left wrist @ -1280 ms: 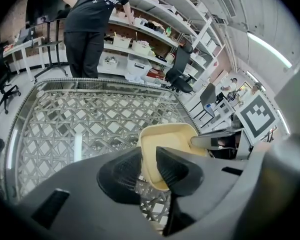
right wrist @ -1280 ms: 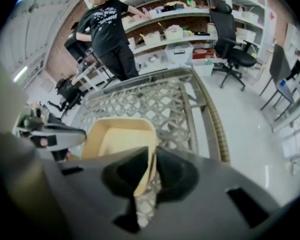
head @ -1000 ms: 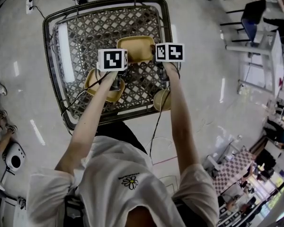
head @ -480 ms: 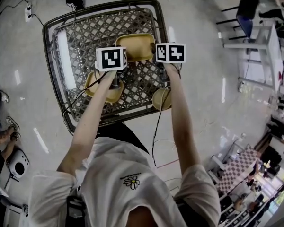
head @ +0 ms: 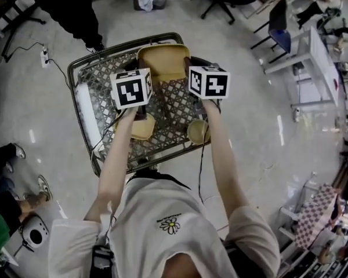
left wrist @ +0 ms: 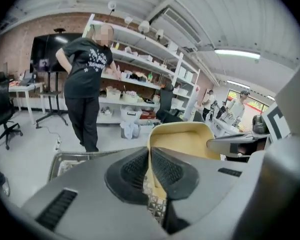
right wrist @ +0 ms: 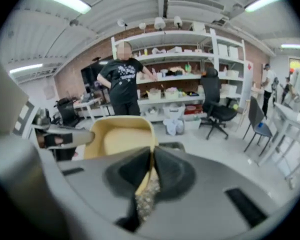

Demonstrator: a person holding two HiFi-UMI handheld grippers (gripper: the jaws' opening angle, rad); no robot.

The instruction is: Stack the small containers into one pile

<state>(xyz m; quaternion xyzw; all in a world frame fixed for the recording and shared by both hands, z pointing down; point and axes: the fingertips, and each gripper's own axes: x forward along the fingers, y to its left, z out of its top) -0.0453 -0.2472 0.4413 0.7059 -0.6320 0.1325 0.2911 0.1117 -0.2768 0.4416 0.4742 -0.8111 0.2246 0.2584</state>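
The tan container (head: 162, 62) has risen above the far edge of the table (head: 104, 74), seemingly clear. The left gripper (left wrist: 149, 156), jaws just closing, and the right gripper (right wrist: 152, 160) pinch opposite rims, keeping it level.

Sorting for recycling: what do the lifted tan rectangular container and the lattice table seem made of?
Lifted tan rectangular container: probably moulded pulp or matte plastic, thin-walled, dull. Lattice table: likely metal or woven wicker, dark rim, open diamond mesh.

Small container (head: 142, 130) partly behind forearm (head: 117, 158)
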